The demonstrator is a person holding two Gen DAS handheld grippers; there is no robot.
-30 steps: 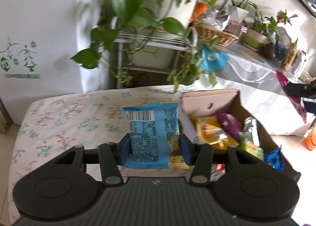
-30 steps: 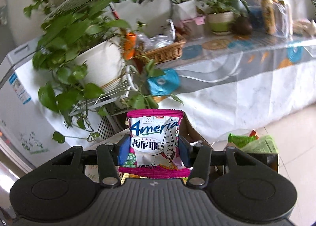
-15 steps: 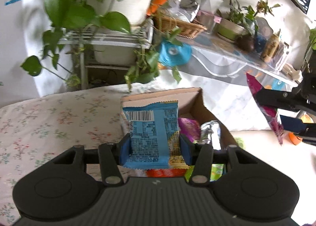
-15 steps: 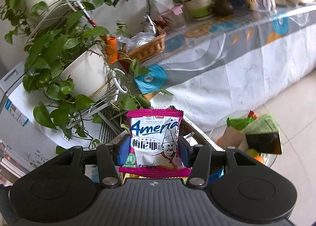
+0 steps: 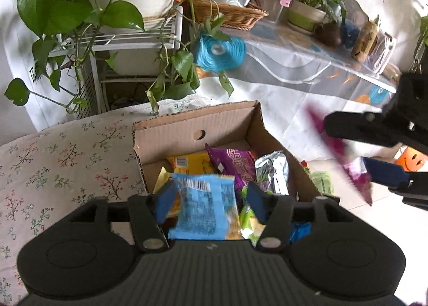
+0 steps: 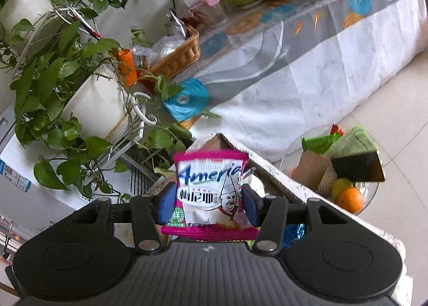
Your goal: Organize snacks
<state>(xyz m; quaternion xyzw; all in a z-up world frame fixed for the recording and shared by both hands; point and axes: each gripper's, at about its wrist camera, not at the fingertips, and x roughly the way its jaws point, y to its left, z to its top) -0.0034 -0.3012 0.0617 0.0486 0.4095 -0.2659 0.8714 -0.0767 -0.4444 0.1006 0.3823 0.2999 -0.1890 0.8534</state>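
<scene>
My left gripper (image 5: 208,199) hangs over an open cardboard box (image 5: 192,124) that holds several snack packets. Its jaws are opening. A blue snack packet (image 5: 203,209) sits blurred between the pads, with a gap on its right side. My right gripper (image 6: 207,201) holds a pink and white snack packet (image 6: 208,191) upright above the box's rim (image 6: 270,169). Its jaws are opening, and the pads still touch the packet's sides. In the left wrist view the right gripper (image 5: 347,145) reaches in from the right with that pink packet (image 5: 345,156) blurred.
The box stands on a table with a floral cloth (image 5: 53,161). Behind it are leafy plants on a white rack (image 5: 120,38) and a long covered table with a wicker basket (image 5: 227,14). A glass dish of fruit (image 6: 347,196) stands to the right over the tiled floor.
The left gripper moved right until it was over the box, then its jaws spread and the blue packet came loose. The right gripper rolled a little, still with the pink packet between its pads.
</scene>
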